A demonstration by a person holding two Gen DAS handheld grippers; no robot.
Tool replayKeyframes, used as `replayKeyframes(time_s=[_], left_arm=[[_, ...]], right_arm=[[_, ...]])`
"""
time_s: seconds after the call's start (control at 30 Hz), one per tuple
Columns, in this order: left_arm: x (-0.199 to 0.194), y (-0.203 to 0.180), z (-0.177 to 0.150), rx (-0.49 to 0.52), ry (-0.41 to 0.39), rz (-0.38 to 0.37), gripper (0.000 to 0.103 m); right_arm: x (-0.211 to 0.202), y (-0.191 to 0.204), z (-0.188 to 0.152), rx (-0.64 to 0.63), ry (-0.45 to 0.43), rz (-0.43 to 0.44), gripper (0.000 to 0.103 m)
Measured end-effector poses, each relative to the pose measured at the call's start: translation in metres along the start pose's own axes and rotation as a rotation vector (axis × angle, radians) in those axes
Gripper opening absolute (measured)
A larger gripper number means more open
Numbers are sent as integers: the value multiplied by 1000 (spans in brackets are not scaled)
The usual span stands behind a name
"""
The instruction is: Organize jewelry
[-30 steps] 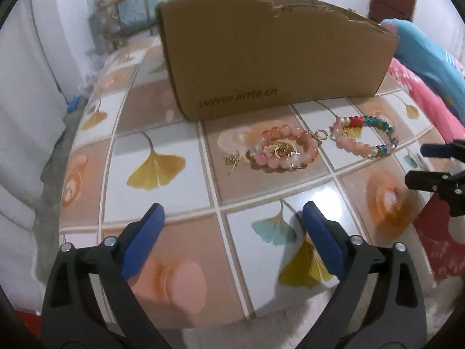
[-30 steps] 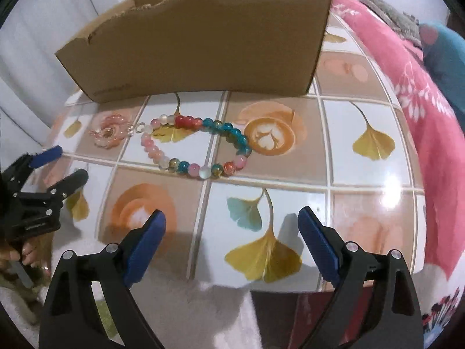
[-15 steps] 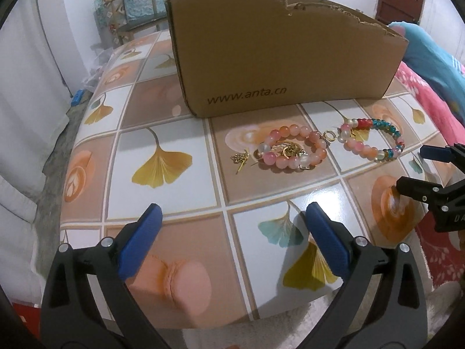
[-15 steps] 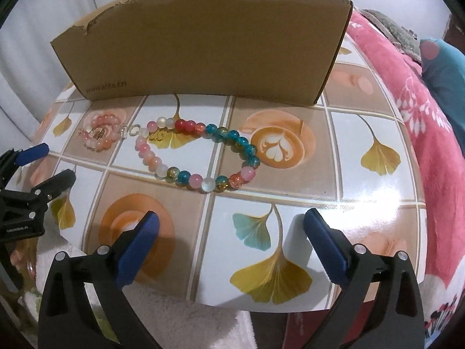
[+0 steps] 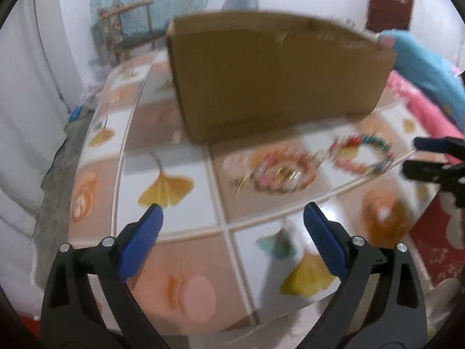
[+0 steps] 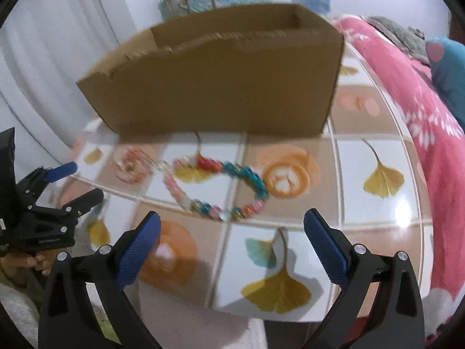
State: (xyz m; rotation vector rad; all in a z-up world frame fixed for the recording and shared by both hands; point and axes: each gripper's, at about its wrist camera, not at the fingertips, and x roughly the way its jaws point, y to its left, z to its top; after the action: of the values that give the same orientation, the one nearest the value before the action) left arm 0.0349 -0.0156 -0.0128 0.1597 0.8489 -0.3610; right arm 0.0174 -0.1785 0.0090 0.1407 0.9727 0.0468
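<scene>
A corrugated cardboard box (image 6: 221, 78), open-topped with a ragged torn front edge, stands on the glossy surface (image 6: 375, 212), which is printed in squares of ginkgo leaves, latte cups and macarons. Just in front of the box lies a loop of round glassy beads, the multicolored bracelet (image 6: 221, 189), in pink, red, teal and clear. Touching its left end, also in front of the box, sits a smaller coil, the pink bracelet (image 5: 283, 170), with gold metal bits at its centre and a small gold charm (image 5: 239, 181) beside it; motion blur hides finer detail.

The right gripper (image 6: 232, 247) hovers nearer the surface's front edge than the multicolored bracelet, its blue textured fingers (image 6: 327, 250) spread wide and holding nothing. The left gripper (image 5: 232, 240) hangs in front of the pink bracelet, fingers (image 5: 139, 247) likewise wide apart and empty.

Right of the box drapes a pink floral blanket (image 6: 421, 122); behind the box are a wooden chair (image 5: 128, 26), a teal cloth and white walls.
</scene>
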Motion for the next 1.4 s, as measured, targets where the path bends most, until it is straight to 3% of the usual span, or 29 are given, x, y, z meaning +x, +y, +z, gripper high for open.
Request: replayKeyframes(time_s=[0.23, 0.5, 0.6, 0.73, 1.0, 1.17, 1.4], left_arm=[[7, -8, 17, 32, -10, -78, 44], [24, -10, 21, 13, 51, -144, 15], [26, -13, 27, 28, 40, -137, 13], [28, -13, 42, 77, 24, -121, 13], [46, -19, 55, 196, 118, -166, 13], [56, -28, 52, 267, 174, -131, 13], [59, -39, 49, 334, 167, -89, 12]], right_arm=[[9, 15, 8, -27, -17, 45, 77], [19, 28, 10, -81, -6, 68, 56], [21, 28, 10, -85, -3, 76, 48], [22, 26, 10, -81, -10, 86, 47], [24, 20, 10, -68, -20, 94, 47], [29, 16, 10, -49, -14, 107, 47], [27, 11, 9, -41, -27, 112, 47]])
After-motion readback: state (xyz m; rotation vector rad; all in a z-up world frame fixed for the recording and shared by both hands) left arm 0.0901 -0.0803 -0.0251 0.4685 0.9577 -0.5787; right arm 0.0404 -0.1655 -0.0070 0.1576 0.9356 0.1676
